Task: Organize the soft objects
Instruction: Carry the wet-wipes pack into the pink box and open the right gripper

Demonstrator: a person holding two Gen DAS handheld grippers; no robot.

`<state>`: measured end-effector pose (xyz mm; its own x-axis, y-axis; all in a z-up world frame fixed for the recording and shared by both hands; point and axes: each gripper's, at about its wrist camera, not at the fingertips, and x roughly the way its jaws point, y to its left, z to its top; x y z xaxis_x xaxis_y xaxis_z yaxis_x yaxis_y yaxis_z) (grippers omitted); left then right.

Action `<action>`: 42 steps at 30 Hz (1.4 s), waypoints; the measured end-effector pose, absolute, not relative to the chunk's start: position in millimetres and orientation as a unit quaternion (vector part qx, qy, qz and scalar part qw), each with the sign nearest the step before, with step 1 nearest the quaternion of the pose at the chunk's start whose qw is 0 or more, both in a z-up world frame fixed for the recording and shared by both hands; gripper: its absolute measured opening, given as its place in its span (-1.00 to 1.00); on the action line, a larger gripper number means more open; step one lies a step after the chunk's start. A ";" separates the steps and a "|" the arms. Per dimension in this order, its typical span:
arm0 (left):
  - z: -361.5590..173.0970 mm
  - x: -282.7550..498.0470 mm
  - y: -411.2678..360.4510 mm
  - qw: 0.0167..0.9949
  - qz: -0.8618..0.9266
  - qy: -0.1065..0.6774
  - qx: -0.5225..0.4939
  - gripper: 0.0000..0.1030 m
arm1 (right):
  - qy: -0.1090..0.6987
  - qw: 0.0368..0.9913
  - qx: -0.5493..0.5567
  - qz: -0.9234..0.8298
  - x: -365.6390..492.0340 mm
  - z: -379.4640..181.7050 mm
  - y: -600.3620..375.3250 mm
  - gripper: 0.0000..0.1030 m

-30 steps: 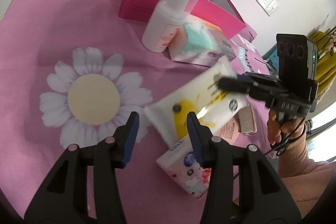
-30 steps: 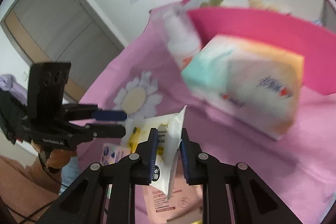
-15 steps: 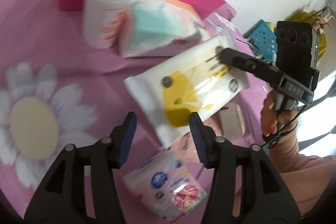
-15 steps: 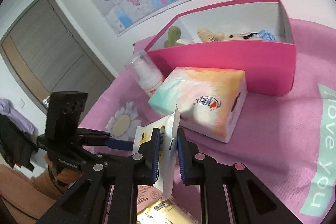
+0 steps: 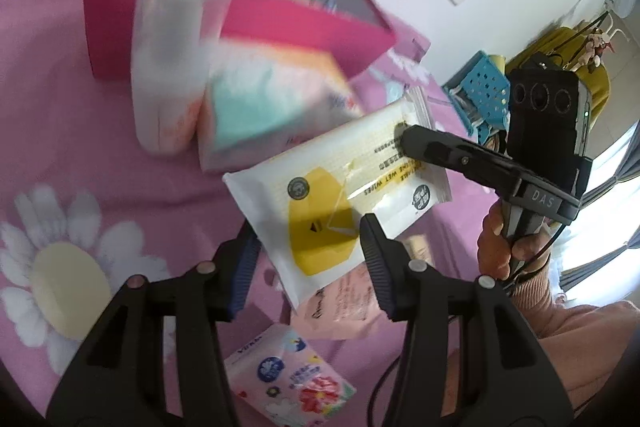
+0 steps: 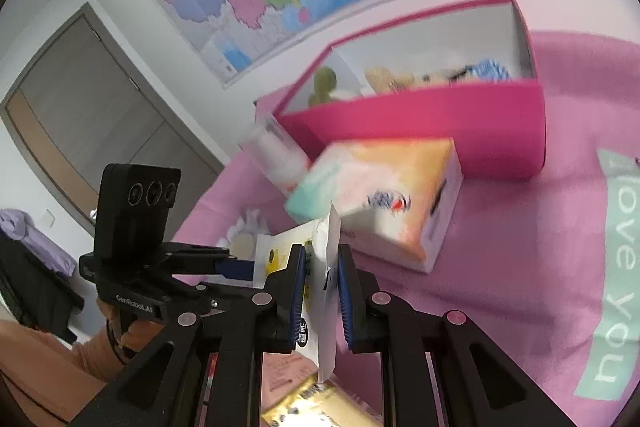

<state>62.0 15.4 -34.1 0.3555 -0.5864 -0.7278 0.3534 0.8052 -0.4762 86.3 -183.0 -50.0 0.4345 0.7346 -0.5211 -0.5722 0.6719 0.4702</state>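
My right gripper (image 6: 319,273) is shut on the end of a white and yellow wet-wipes pack (image 5: 340,195) and holds it in the air; the pack's edge shows between its pads in the right wrist view (image 6: 326,267). My left gripper (image 5: 306,255) is open, its fingers either side of the pack's near end without gripping it. The right gripper shows in the left wrist view (image 5: 404,139). The pink box (image 6: 440,115) with soft toys inside stands behind. A pastel tissue box (image 6: 384,195) lies in front of it.
A white pump bottle (image 5: 164,75) stands by the tissue box (image 5: 272,107). A floral tissue pack (image 5: 292,383) and a pink sachet (image 5: 340,307) lie on the pink cloth (image 5: 48,131) below. A blue basket (image 5: 480,87) sits far right. A yellow pack (image 6: 320,407) lies under the right gripper.
The right gripper has lifted the wipes pack higher and toward the pink box. The left gripper has followed and now straddles the pack's near end.
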 end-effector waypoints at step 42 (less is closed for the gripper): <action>43.9 252.6 66.4 0.883 -0.101 0.452 -0.083 0.02 | 0.361 0.865 0.197 0.286 289.9 3.4 -148.8 0.02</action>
